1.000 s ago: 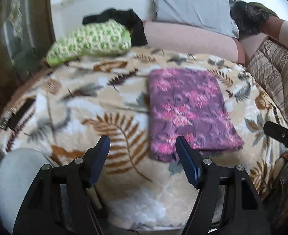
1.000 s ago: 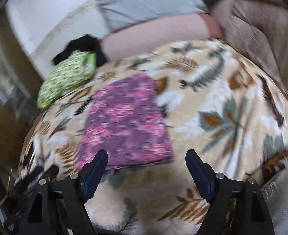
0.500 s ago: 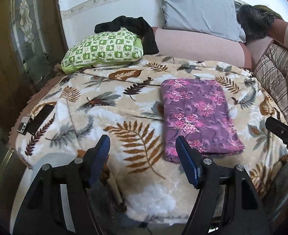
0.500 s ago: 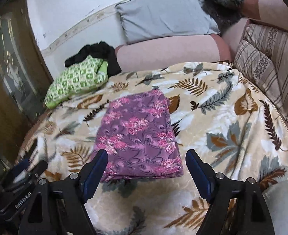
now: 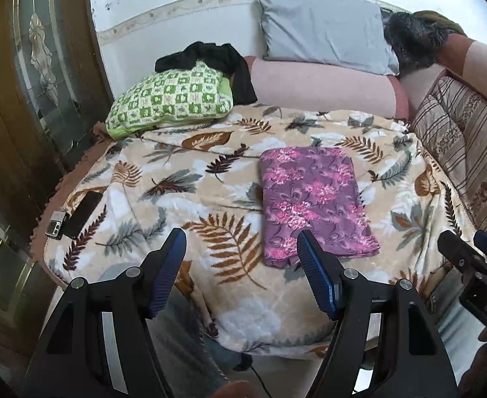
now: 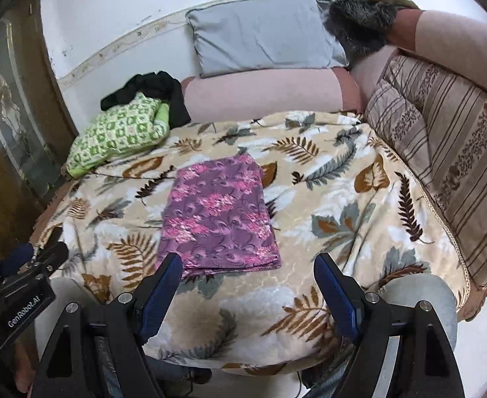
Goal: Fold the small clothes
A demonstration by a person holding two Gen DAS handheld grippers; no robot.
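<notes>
A purple and pink flowered cloth lies folded into a flat rectangle on the leaf-patterned blanket; it also shows in the right wrist view. My left gripper is open and empty, held back above the blanket's near edge, left of the cloth's near corner. My right gripper is open and empty, just short of the cloth's near edge. Each gripper shows at the edge of the other's view.
A green checked pillow with a black garment lies at the back left. A grey pillow and pink bolster line the back, striped cushions the right. A phone lies at the blanket's left edge. My knees are below.
Both grippers have pulled back and up from the cloth, so more of the bed and wall shows. The folded cloth has not moved.
</notes>
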